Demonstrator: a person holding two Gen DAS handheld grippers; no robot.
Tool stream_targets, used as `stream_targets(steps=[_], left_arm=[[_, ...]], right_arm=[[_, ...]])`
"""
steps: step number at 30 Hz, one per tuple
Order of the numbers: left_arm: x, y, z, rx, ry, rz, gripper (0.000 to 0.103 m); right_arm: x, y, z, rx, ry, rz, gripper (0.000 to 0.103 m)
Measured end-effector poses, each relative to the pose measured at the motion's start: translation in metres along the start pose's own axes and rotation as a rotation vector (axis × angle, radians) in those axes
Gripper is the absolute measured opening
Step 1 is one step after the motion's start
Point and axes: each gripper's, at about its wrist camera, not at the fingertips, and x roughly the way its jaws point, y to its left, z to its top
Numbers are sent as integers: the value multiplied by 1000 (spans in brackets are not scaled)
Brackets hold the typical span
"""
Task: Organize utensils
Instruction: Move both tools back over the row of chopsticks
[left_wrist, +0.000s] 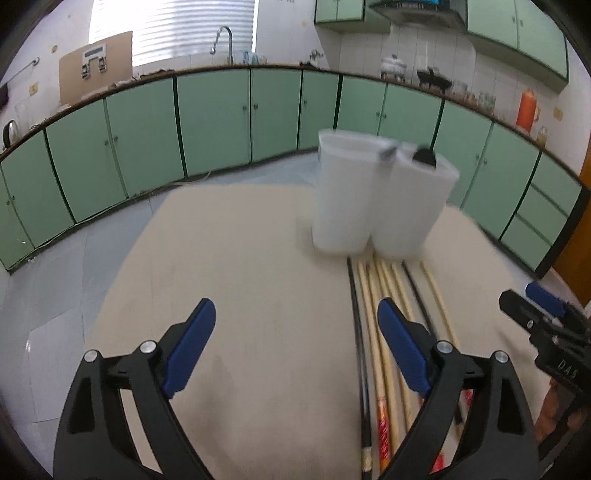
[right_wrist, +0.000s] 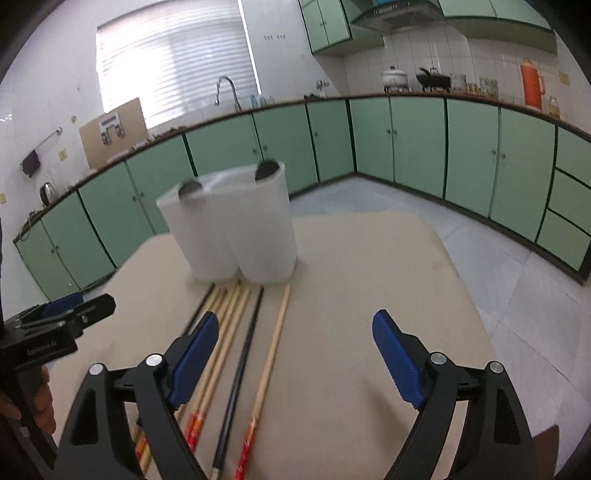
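Filling most of both views is a beige table (left_wrist: 240, 258), set in a kitchen with pale green cabinets (left_wrist: 214, 118) running along two walls under a dark-edged counter. A bright window with blinds (right_wrist: 173, 62) sits above a tap (right_wrist: 227, 90), and an orange flask (right_wrist: 532, 86) stands far along the counter beside pots (small and blurred). The floor is pale grey tile.

On the table stands a white holder (left_wrist: 373, 206) with two compartments, a dark-tipped utensil poking up from each; which kind they are I cannot tell. Just in front of it lie the chopsticks (right_wrist: 236, 332), side by side pointing towards the holder: several pale wooden ones with red-orange printed ends and two thin black ones.

The left gripper (left_wrist: 295, 339) is spread wide with nothing between its blue pads; its right finger (left_wrist: 402, 347) hangs over the wooden chopsticks. The right gripper (right_wrist: 295, 354) is likewise spread wide and empty, its left finger (right_wrist: 194, 358) over the same bundle. Whether either finger touches them cannot be told
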Motion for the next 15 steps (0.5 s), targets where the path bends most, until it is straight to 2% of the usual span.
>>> stream_targets(steps=[6,9,15], left_arm=[[4,1,-23,10,56,8,87],[7,0,-34,9,83,7,87],[0,-3,-48,19,99,14,86]], right_arm=[[-2,2,-20,-18,46,-6,81],[0,3,-30,-15,76,-4,71],[-9,7,-45,-28,95,11,60]])
